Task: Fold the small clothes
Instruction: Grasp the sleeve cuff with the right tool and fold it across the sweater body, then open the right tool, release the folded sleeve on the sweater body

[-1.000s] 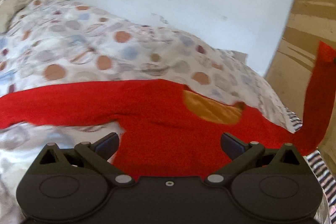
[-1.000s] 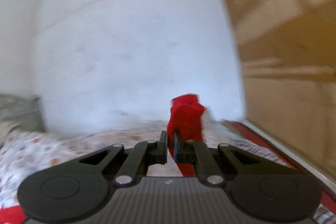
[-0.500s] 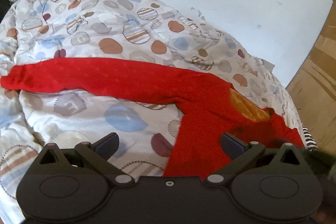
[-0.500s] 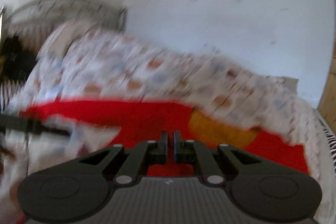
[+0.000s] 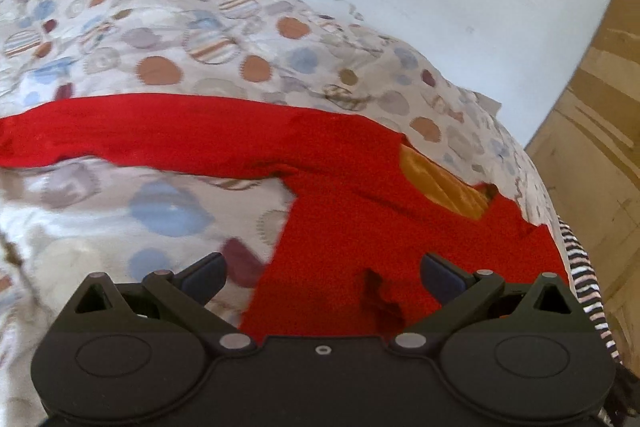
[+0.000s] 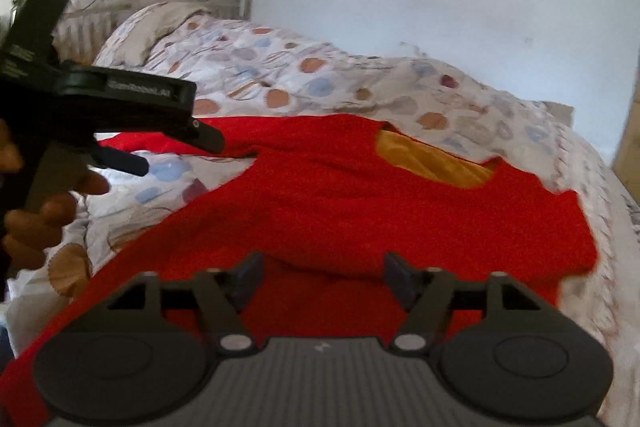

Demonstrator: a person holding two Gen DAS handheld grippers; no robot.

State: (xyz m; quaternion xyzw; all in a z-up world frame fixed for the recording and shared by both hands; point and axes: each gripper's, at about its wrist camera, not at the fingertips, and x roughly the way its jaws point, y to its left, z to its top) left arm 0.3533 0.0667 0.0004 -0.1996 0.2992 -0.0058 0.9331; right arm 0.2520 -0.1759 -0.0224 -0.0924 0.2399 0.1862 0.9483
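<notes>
1. The red top (image 5: 360, 227) lies spread flat on the spotted quilt (image 5: 168, 39); its orange-lined neckline (image 5: 440, 183), the landmark here, points toward the wall.
2. Far to the left of the neckline, the long sleeve (image 5: 140, 131) stretches straight out across the quilt, unfolded.
3. The left gripper (image 5: 322, 269) hangs below and left of the neckline, over the garment's left edge, fingers spread wide and holding nothing. A dark crease sits just under it, though blur leaves it unclear whether that is a fold or a shadow.
4. The right gripper (image 6: 322, 277) hovers directly below the neckline over the body of the top, likewise released and empty.
5. Right of the neckline the cloth ends in a short, bunched edge (image 6: 568, 227); the right sleeve seems already turned in.
6. Judgement: next, pinch the left sleeve near its cuff, lift low, and carry it across toward the neckline, keeping the fabric taut so no wrinkle gets trapped.
</notes>
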